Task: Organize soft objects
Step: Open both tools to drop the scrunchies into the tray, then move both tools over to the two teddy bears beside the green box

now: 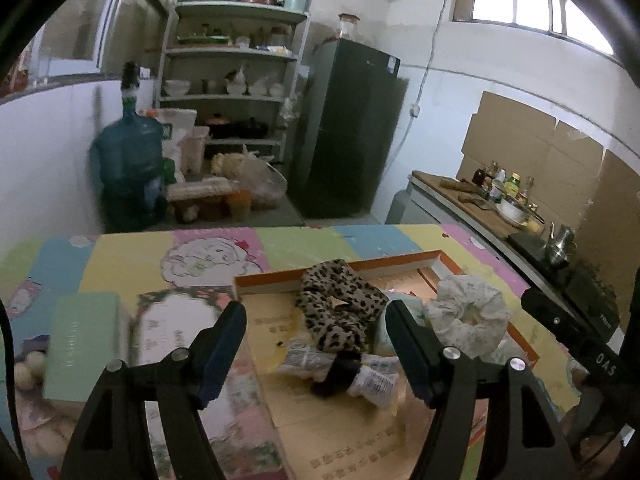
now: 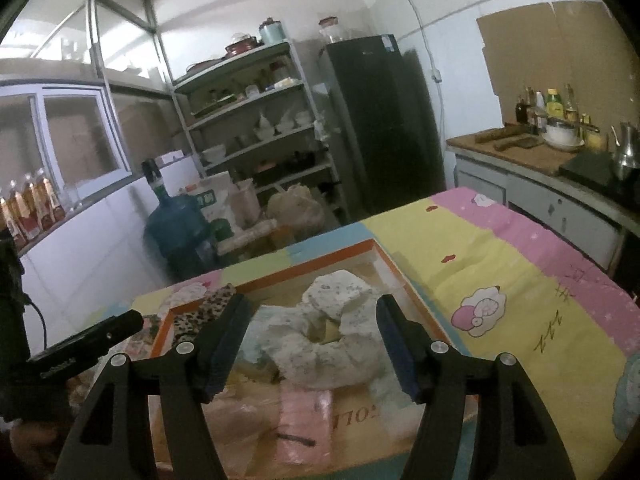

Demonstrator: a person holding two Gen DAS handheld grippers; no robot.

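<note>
An orange-rimmed cardboard tray [image 1: 336, 270] lies on the colourful table mat. In it are a leopard-print scrunchie [image 1: 340, 304], a white floral scrunchie [image 1: 468, 314], a black band [image 1: 338, 372] around a white packet [image 1: 372, 380], and a pale blue item. My left gripper [image 1: 316, 320] is open above the tray, with the leopard scrunchie between its fingers. My right gripper [image 2: 312, 316] is open above the white floral scrunchie [image 2: 332, 336]. A pink packet [image 2: 306, 420] lies below it. The leopard scrunchie [image 2: 204, 314] shows at the tray's left.
A pale green box [image 1: 82, 348] and small white balls [image 1: 28, 366] lie left of the tray. Behind the table are a water jug [image 1: 128, 164], shelves [image 1: 232, 80] and a dark fridge [image 1: 344, 128]. A counter [image 2: 560, 160] with bottles stands at right.
</note>
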